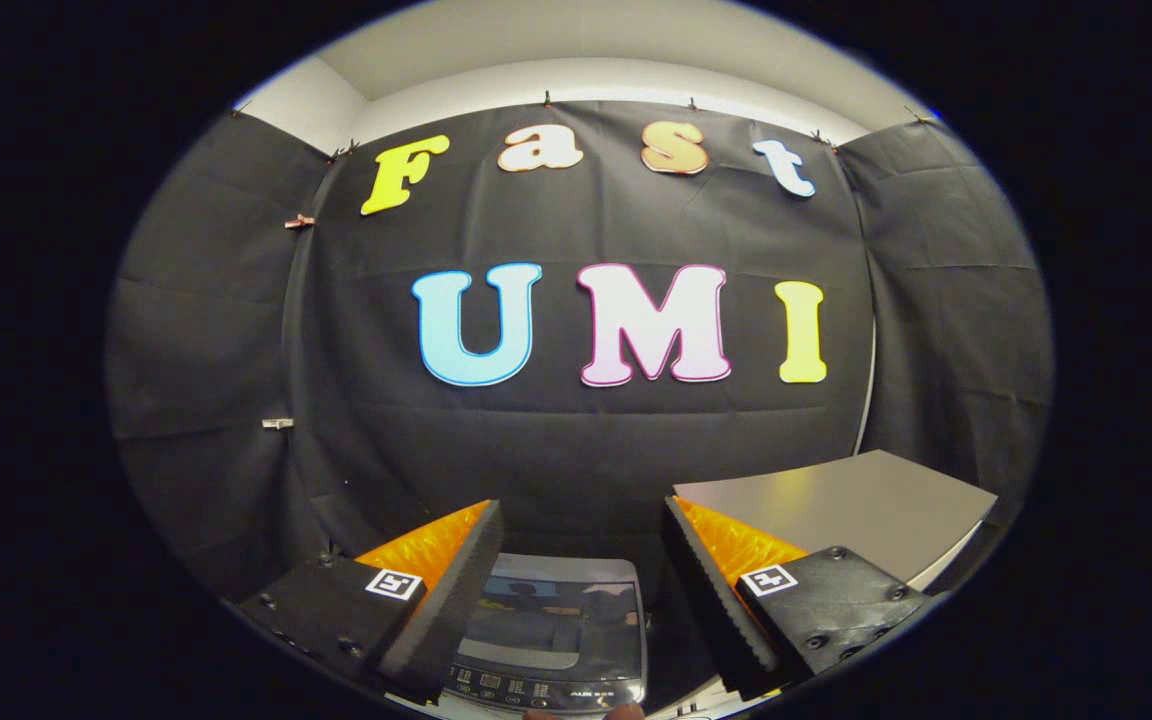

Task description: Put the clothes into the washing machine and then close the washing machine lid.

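Above washing machine [551,630]: gripper [581,590] spread.

We see only part of the washing machine [554,630]: the gripper [584,585] fingers, spread apart, cover its sides. Its panel markings are too small to read, and the table's [866,510] far end is cut off.

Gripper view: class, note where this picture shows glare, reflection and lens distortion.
Gripper view: the washing machine lid, between the open gripper fingers, is glossy and mirrors the booth; soft glare lies on the grey board beyond; the fisheye bows the black cloth wall.
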The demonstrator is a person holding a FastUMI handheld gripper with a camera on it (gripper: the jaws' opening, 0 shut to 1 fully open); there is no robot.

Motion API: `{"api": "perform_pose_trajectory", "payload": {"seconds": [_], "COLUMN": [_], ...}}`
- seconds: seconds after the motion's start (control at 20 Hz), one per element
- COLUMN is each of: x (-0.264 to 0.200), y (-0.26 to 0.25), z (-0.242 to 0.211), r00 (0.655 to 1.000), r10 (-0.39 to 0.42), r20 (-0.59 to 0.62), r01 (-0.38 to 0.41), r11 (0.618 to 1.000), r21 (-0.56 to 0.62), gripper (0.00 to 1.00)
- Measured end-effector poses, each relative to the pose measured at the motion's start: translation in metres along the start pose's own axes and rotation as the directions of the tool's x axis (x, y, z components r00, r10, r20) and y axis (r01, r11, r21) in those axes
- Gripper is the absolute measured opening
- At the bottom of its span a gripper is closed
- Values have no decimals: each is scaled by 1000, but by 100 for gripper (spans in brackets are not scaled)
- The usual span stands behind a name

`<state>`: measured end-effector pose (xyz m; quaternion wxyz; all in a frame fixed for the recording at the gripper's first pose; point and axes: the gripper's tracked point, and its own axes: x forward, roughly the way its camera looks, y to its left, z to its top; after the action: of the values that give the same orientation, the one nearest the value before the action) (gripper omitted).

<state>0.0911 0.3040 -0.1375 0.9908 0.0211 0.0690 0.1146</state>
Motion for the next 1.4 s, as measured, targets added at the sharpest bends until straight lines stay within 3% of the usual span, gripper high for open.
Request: {"api": "perform_pose_trajectory", "payload": {"seconds": [0.45,0.75,1.4], "x": [-89,-141,-238], "y": [-41,-59,-65], "z": [44,61,95], "r00": [997,993,974], "r10": [-3,-18,-42], "r20": [79,117,223], "r01": [-2,15,42], "r11": [998,1000,999], "r21": [55,23,4], "gripper": [99,99,99]}}
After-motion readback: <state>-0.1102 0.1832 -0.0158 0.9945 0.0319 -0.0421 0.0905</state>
